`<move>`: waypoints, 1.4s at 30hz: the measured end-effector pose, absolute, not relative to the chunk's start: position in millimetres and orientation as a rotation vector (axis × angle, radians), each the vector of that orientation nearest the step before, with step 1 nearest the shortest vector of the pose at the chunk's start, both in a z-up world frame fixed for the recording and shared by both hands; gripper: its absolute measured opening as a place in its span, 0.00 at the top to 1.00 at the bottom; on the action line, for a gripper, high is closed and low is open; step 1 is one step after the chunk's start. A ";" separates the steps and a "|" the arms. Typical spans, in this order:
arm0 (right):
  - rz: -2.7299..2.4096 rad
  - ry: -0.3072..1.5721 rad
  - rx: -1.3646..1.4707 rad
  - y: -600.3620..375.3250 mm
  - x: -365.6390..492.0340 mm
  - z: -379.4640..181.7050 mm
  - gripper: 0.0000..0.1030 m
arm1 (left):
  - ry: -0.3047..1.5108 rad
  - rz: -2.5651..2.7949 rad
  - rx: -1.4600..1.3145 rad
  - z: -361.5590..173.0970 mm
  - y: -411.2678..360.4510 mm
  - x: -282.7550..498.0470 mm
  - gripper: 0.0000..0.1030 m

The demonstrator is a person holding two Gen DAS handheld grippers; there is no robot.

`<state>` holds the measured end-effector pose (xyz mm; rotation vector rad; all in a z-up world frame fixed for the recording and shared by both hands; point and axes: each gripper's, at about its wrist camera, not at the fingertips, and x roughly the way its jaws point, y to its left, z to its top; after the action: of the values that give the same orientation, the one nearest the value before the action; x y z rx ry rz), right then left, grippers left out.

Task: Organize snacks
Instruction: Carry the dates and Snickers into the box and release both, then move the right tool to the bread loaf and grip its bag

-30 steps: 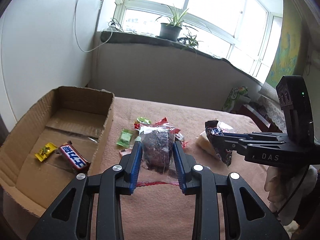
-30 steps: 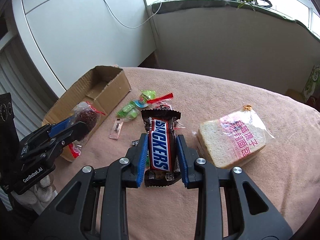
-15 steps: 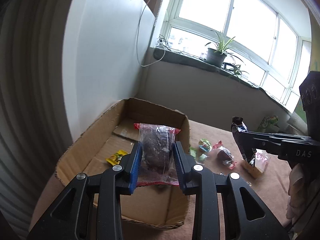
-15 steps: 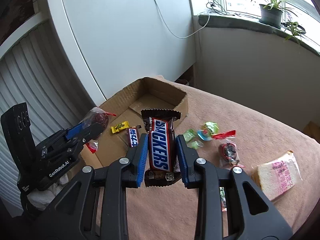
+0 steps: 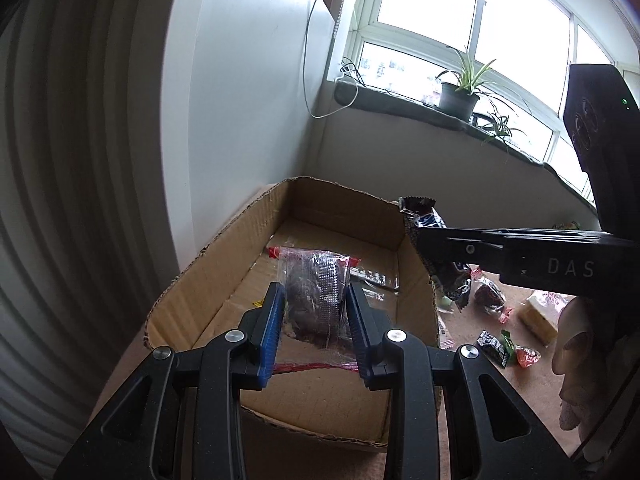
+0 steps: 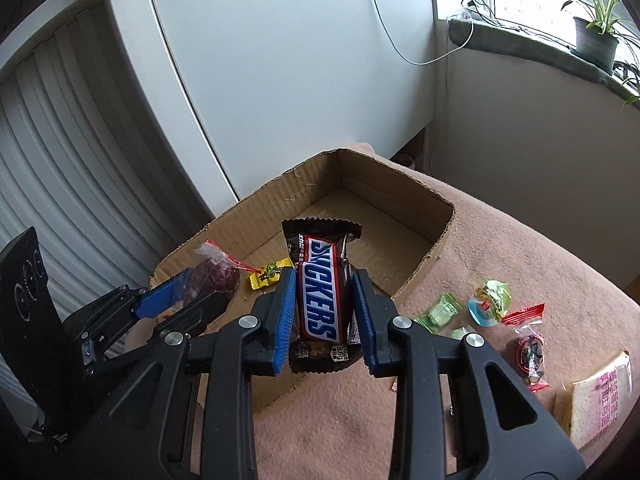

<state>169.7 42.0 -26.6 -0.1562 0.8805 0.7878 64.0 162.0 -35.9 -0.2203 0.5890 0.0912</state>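
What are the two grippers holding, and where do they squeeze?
Left gripper squeezes the clear plastic packet of dark snack by its sides. Right gripper squeezes the brown Snickers bar by its long sides.

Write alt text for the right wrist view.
The right tool grips a Snickers bar upright above the near edge of an open cardboard box. At left, the left tool holds a clear packet of dark snack over the box; loose sweets lie on the pink cloth.

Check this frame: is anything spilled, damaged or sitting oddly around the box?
Nothing spilled. The cardboard box has ragged, torn rims, which looks like plain wear. Several snacks, including a green candy and bagged bread, lie loose on the pink cloth outside it, unsorted rather than odd.
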 end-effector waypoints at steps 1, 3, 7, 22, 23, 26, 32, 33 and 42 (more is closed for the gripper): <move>0.788 0.885 -0.157 42.9 170.8 -27.9 0.71 | 0.589 0.094 -0.214 -36.2 161.7 63.3 0.71; 0.796 0.893 -0.161 45.3 172.6 -30.7 0.71 | 0.592 0.101 -0.209 -36.4 159.8 65.1 0.71; 0.789 0.888 -0.167 45.4 172.8 -30.9 0.67 | 0.596 0.114 -0.199 -35.3 158.0 63.9 0.66; 0.711 0.815 -0.100 0.5 170.5 -9.6 0.21 | 0.578 0.117 -0.160 -30.2 140.7 63.7 0.41; 0.704 0.813 -0.099 -4.7 169.8 -8.8 0.21 | 0.576 0.118 -0.154 -29.7 139.2 63.3 0.41; 0.681 0.809 -0.088 -21.3 168.4 -6.2 0.21 | 0.571 0.114 -0.143 -27.8 134.2 63.0 0.41; 0.633 0.799 -0.056 -59.5 165.8 -1.2 0.20 | 0.560 0.099 -0.108 -22.4 116.8 63.3 0.37; 0.623 0.797 -0.048 -67.2 166.0 -0.5 0.20 | 0.561 0.095 -0.101 -22.0 113.4 64.4 0.37; 0.488 0.812 0.041 -163.8 176.7 -7.2 0.13 | 0.604 0.029 -0.021 -27.1 76.9 71.8 0.32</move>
<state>176.7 -163.8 -7.2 0.0409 0.8121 0.4879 71.8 76.9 -27.1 -0.0206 0.6035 0.0286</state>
